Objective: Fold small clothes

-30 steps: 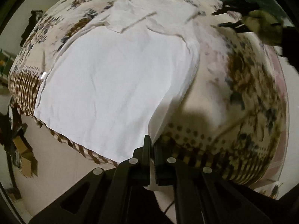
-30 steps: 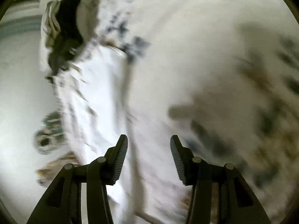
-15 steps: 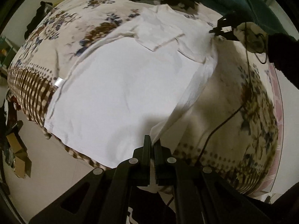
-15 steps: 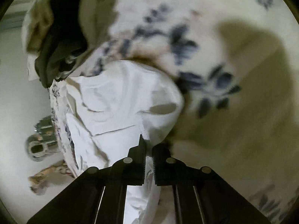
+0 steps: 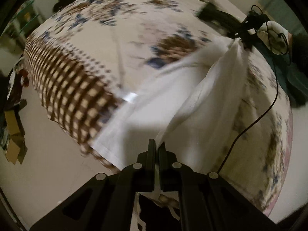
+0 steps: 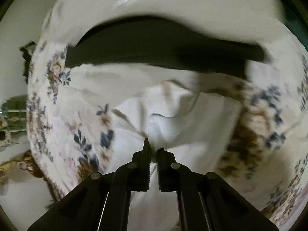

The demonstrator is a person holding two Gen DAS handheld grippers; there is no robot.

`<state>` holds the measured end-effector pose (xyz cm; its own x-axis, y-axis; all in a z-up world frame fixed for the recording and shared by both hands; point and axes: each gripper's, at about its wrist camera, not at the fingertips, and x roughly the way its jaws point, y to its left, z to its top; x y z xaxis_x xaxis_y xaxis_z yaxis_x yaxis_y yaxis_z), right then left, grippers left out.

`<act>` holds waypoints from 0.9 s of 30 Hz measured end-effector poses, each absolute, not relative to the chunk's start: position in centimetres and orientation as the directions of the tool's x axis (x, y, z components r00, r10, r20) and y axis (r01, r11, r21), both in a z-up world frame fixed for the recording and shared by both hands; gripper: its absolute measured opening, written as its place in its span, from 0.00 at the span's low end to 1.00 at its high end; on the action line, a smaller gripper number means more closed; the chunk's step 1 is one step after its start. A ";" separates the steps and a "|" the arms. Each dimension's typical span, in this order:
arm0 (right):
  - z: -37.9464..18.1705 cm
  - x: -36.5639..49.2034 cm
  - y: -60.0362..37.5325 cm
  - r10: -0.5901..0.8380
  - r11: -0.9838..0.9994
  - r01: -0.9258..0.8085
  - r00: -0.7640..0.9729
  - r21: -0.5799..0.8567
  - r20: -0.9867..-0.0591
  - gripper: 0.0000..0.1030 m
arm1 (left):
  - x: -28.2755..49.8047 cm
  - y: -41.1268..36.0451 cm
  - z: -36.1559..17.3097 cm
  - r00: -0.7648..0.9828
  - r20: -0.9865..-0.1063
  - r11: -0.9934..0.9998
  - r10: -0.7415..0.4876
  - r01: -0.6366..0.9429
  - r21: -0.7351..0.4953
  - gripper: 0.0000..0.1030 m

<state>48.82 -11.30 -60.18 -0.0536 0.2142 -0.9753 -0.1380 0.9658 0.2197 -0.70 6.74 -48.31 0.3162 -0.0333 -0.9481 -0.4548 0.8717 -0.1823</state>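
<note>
A white T-shirt [image 5: 165, 104] lies partly on a floral bedspread [image 5: 119, 30], its right side lifted into a taut fold. My left gripper [image 5: 157, 148] is shut on the shirt's near hem corner. My right gripper [image 5: 239, 36] shows far right in the left wrist view, held by a gloved hand, pinching the shirt's far end. In the right wrist view my right gripper [image 6: 153, 152] is shut on bunched white shirt cloth [image 6: 173, 123] at a stitched edge.
A dark garment [image 6: 157, 46] lies on the bed beyond the shirt, with white cloth [image 6: 154, 2] behind it. A black cable [image 5: 256, 119] hangs from the right gripper. The bed's checked border [image 5: 73, 88] drops to the floor at left, near cardboard [image 5: 13, 134].
The right gripper closed on the shirt's far edge. Both grippers have lifted the shirt's right side and are carrying it leftward over the body; the left view has swung left.
</note>
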 end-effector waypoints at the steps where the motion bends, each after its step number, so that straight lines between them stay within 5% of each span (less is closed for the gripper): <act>1: -60.9 49.0 -9.3 0.183 0.972 -0.144 -0.051 0.188 -0.982 0.05 | -0.6 7.8 -49.1 0.312 -0.949 0.864 -0.030 -0.469 -0.182 0.01; 8: -65.8 49.2 -2.2 -0.014 0.982 -0.191 -0.043 -0.005 -0.999 0.05 | 0.1 12.6 -54.8 0.275 -0.959 0.832 -0.062 -0.517 -0.202 0.01; 12: -67.1 49.4 -1.7 -0.003 0.985 -0.170 -0.067 0.008 -0.998 0.05 | 0.3 14.1 -58.0 0.221 -0.965 0.804 -0.140 -0.543 -0.241 0.06; 15: -66.8 49.5 -2.8 0.089 0.988 -0.118 -0.110 0.102 -0.990 0.15 | -0.2 16.0 -59.5 0.223 -0.940 0.732 -0.256 -0.590 -0.340 0.09; 17: -65.9 48.6 -4.5 0.220 0.972 -0.051 -0.143 0.229 -0.965 0.46 | -1.0 17.2 -59.4 0.245 -0.922 0.697 -0.299 -0.604 -0.386 0.19; 18: -65.5 48.1 -5.1 0.254 0.965 -0.035 -0.148 0.261 -0.956 0.54 | -1.4 17.8 -59.1 0.244 -0.921 0.689 -0.305 -0.611 -0.390 0.27; 21: -64.2 43.8 -7.4 0.348 0.932 -0.040 -0.187 0.361 -0.919 0.57 | -2.0 19.3 -58.4 0.243 -0.914 0.668 -0.325 -0.625 -0.404 0.41; 27: -65.1 28.8 -12.5 0.354 0.919 -0.063 -0.300 0.388 -0.886 0.57 | -1.1 19.6 -57.5 0.278 -0.890 0.685 -0.362 -0.568 -0.456 0.46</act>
<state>28.75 -12.48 -65.11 -0.3004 0.3536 -0.8859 -0.0633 0.9193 0.3884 -1.14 19.57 -57.55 0.2780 -0.3622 -0.8897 -0.5684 0.6846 -0.4563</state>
